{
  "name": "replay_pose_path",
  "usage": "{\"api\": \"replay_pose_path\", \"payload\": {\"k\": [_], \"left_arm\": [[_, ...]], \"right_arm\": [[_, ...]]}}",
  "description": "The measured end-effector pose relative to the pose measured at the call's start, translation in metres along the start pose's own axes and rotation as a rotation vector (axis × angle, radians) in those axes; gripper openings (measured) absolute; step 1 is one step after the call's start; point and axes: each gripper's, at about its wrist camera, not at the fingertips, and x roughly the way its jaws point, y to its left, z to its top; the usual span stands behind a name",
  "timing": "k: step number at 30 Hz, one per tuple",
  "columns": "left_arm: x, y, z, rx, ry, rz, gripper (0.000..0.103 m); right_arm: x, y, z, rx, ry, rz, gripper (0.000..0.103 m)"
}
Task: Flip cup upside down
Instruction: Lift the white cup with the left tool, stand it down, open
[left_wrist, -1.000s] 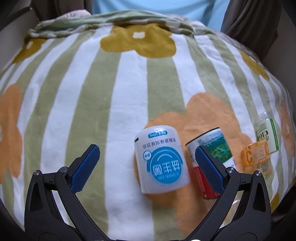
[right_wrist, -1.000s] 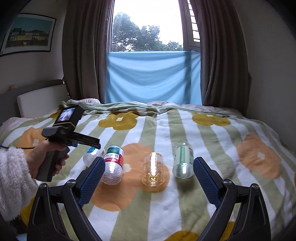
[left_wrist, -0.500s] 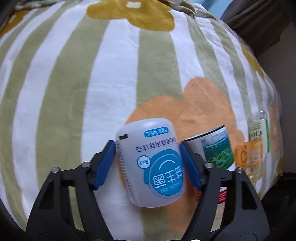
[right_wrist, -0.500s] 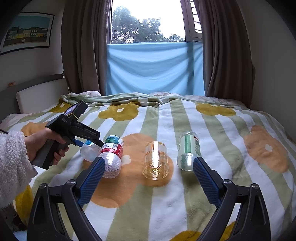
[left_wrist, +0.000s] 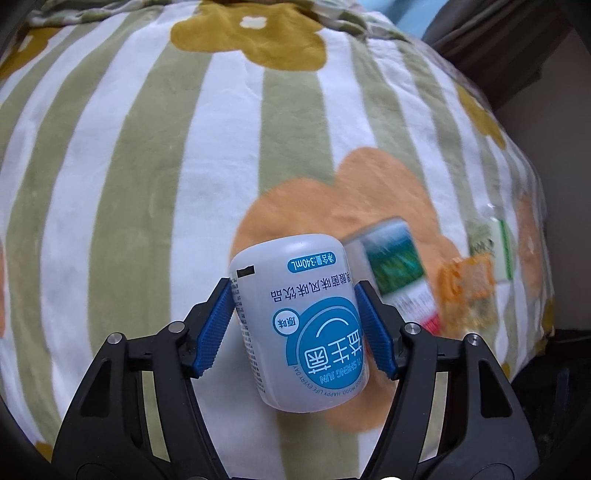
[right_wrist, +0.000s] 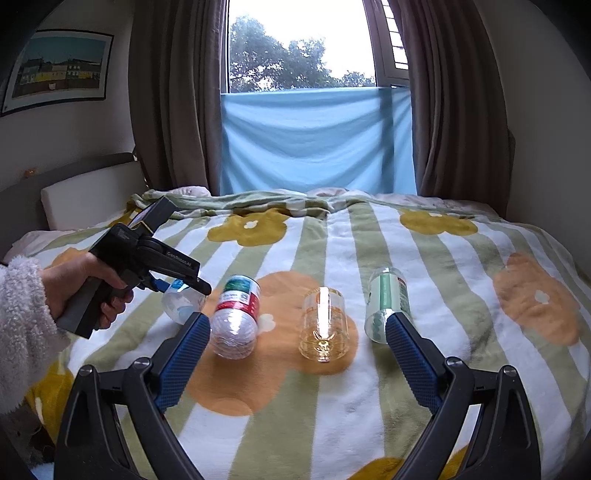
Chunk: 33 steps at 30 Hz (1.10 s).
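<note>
A white plastic cup with a round blue label (left_wrist: 299, 317) is clamped between the blue pads of my left gripper (left_wrist: 295, 321), lifted a little off the striped blanket. In the right wrist view the same white cup (right_wrist: 181, 302) shows at the tip of the hand-held left gripper (right_wrist: 170, 286), tilted, its bottom toward me. My right gripper (right_wrist: 295, 354) hangs open above the blanket, nothing between its fingers, near the row of containers.
Lying on the blanket (right_wrist: 332, 251) in a row: a red-and-green labelled bottle (right_wrist: 236, 317), a clear glass cup (right_wrist: 323, 326), a green-labelled bottle (right_wrist: 386, 302). A person's hand in a fluffy sleeve (right_wrist: 22, 317) holds the left gripper. Headboard left, curtains and window behind.
My left gripper came down around the white cup, shut on it and has raised it from the blanket. The right gripper stayed open and drifted slightly.
</note>
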Motion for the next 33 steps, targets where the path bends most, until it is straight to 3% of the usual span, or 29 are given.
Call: {"api": "replay_pose_path", "payload": {"k": [5, 10, 18, 29, 30, 31, 33], "left_arm": [[-0.036, -0.021, -0.037, 0.065, -0.02, -0.024, 0.064], [-0.049, -0.047, -0.08, 0.11, 0.003, -0.095, 0.064], [-0.006, -0.084, -0.114, 0.134, 0.071, -0.114, 0.064], [0.033, -0.09, -0.124, 0.132, 0.147, -0.044, 0.067], [0.033, -0.089, -0.124, 0.123, 0.149, -0.039, 0.071], [0.034, -0.088, -0.123, 0.12, 0.151, -0.016, 0.086], [0.032, -0.086, -0.121, 0.128, 0.148, 0.029, 0.103]], "right_arm": [[-0.018, -0.001, 0.007, 0.008, -0.029, 0.003, 0.095], [-0.031, -0.008, 0.007, 0.024, -0.029, -0.01, 0.095], [-0.048, -0.019, 0.001, 0.023, -0.018, -0.04, 0.095], [-0.052, -0.033, -0.003, 0.025, -0.016, -0.063, 0.095], [-0.052, -0.033, -0.003, 0.024, -0.016, -0.063, 0.095], [-0.051, -0.033, -0.003, 0.022, -0.015, -0.061, 0.095], [-0.051, -0.032, -0.003, 0.019, -0.015, -0.057, 0.095]]}}
